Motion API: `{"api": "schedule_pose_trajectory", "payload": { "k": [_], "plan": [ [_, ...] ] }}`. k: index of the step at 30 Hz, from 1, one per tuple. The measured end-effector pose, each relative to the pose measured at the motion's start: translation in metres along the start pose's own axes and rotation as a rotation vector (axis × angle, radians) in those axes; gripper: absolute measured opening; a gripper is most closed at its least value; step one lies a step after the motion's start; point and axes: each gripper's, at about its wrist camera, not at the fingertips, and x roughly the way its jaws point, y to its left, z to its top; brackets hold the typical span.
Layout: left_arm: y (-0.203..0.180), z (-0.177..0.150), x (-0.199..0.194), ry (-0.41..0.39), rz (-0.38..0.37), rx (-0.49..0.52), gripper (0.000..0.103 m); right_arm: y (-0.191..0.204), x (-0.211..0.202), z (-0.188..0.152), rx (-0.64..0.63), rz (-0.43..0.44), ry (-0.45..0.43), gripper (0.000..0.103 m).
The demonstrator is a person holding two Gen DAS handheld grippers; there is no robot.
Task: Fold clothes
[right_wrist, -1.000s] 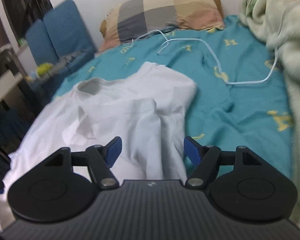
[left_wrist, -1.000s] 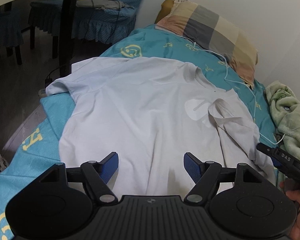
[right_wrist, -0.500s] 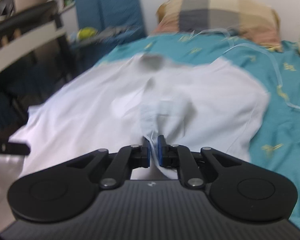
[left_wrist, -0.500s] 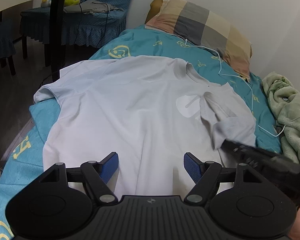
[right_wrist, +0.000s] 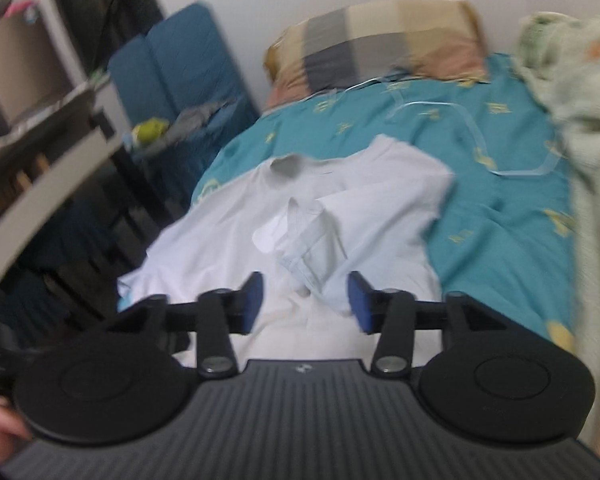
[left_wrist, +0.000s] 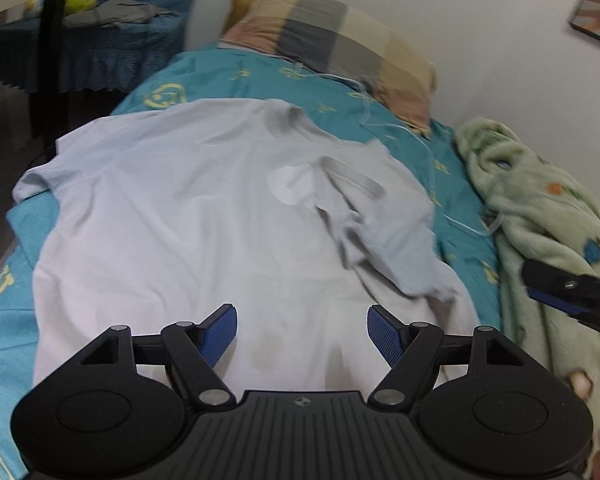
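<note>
Now the right tongs [right_wrist: 306,300] stand with jaws apart above the white T-shirt [left_wrist: 188,216]; half a second ago they were pinched shut on its right sleeve [left_wrist: 380,236]. That sleeve lies dropped inward across the chest, beside the pale print. The left tongs [left_wrist: 302,330] hang apart over the hem, gripping nothing, as they did before. The shirt lies spread on the teal bedsheet [left_wrist: 340,92], its left sleeve [left_wrist: 36,180] flat outward, so by my reading one side is folded in.

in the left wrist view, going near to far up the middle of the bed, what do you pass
left gripper → white t-shirt → teal bedsheet → checked pillow
</note>
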Motion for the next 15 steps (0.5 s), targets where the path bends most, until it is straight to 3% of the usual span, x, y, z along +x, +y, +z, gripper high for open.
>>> {"api": "schedule_pose_trajectory", "payload": {
  "k": [4,6,11,15],
  "plan": [
    [-0.03,-0.021,-0.017,0.024,-0.082,0.11,0.074,-0.013,-0.067,-0.029,0.109,-0.041,-0.027,0.065],
    [-0.047,-0.034,-0.027,0.027,-0.114,0.157,0.073,-0.019,-0.086,-0.047,0.135,-0.092,-0.025,0.065],
    [-0.093,-0.07,-0.057,0.016,-0.213,0.288,0.072,-0.031,-0.114,-0.058,0.18,-0.159,-0.077,0.065],
    [-0.127,-0.105,-0.061,0.067,-0.263,0.384,0.072,-0.035,-0.129,-0.06,0.169,-0.166,-0.136,0.065]
  ]
}}
